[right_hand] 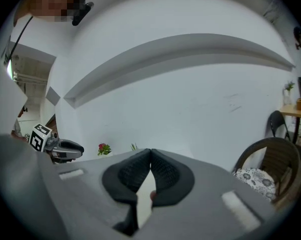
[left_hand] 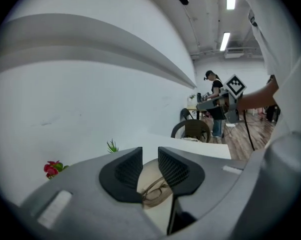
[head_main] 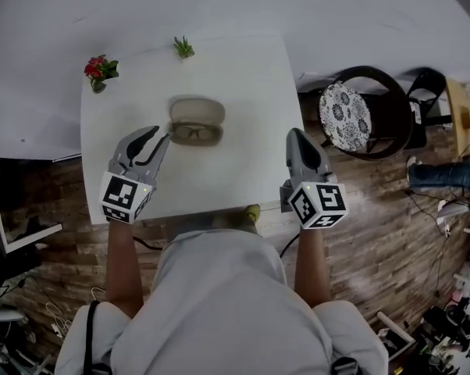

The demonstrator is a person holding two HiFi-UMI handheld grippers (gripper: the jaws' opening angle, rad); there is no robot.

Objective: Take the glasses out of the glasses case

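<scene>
My left gripper (head_main: 158,140) hangs over the white table (head_main: 243,84) with its 2 jaws a narrow way apart, gripping nothing. Just ahead of its tips, slightly to their right, lies the open glasses case (head_main: 197,111), beige, its lid folded back on the far side. The glasses (head_main: 194,133) lie in the near half of the case, dark-framed, lenses facing up. In the left gripper view the slot between the jaws frames the case (left_hand: 146,173) and the glasses (left_hand: 155,190) directly beyond them. From the head view the tips sit just beside the case's left end; I cannot tell whether they touch it.

My right gripper (head_main: 296,134) hovers over the table's right edge, well apart from the case, which is off to its left. Its jaws are pressed together, tip against tip, as the right gripper view (right_hand: 150,153) shows plainly.

Far ahead of the left gripper, near the table's back left corner, stands a small pot of red flowers (head_main: 100,70), and further right along the back edge a little green plant (head_main: 184,48). Off to the right of the right gripper, on the wooden floor, stands a dark round-backed chair (head_main: 391,104) with a patterned cushion (head_main: 346,116)
</scene>
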